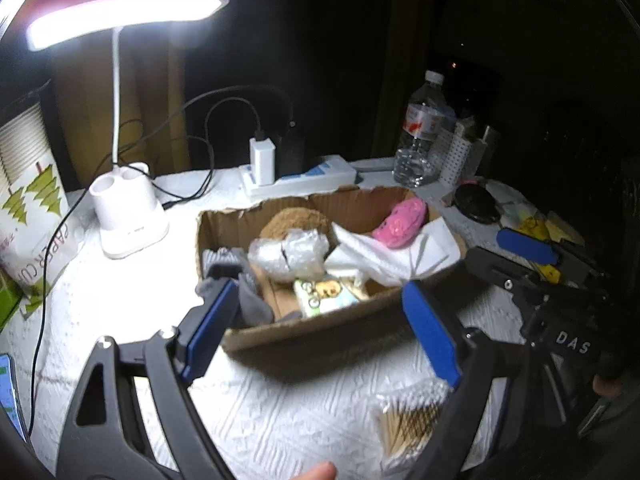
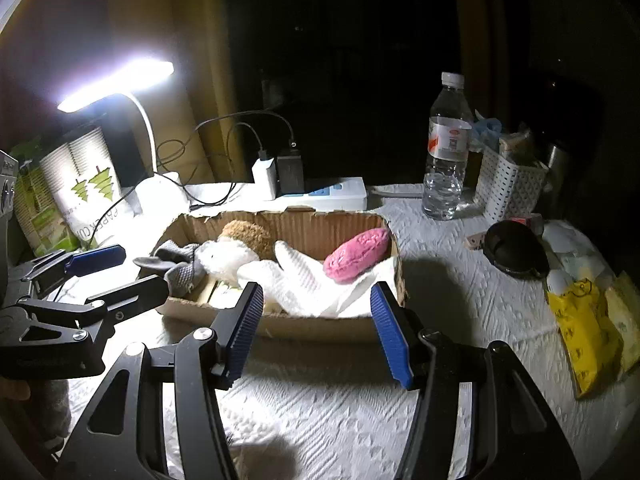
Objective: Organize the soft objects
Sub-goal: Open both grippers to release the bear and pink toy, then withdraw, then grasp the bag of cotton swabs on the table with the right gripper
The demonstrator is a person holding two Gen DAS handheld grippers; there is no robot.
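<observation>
A low cardboard box (image 1: 320,324) (image 2: 304,224) sits mid-table. It holds a brown plush (image 1: 294,218) (image 2: 252,234), a pink soft toy (image 1: 400,222) (image 2: 356,258), a white cloth (image 1: 384,256) (image 2: 316,284), a grey sock (image 1: 252,300) (image 2: 180,266), a crinkled plastic bag (image 1: 288,254) and a small printed pack (image 1: 326,294). My left gripper (image 1: 320,328) is open and empty at the box's near left corner. My right gripper (image 2: 316,328) is open and empty just before the box's front wall. Each gripper shows in the other's view, the right (image 1: 528,242) and the left (image 2: 94,260).
A lit desk lamp (image 1: 132,216) (image 2: 116,84), a paper-cup sleeve (image 1: 28,208), a power strip with chargers (image 1: 296,180) (image 2: 320,196), a water bottle (image 1: 420,136) (image 2: 446,148), a white perforated basket (image 2: 508,188), a black round case (image 2: 514,248), yellow packets (image 2: 580,332) and a bag of cotton swabs (image 1: 412,420).
</observation>
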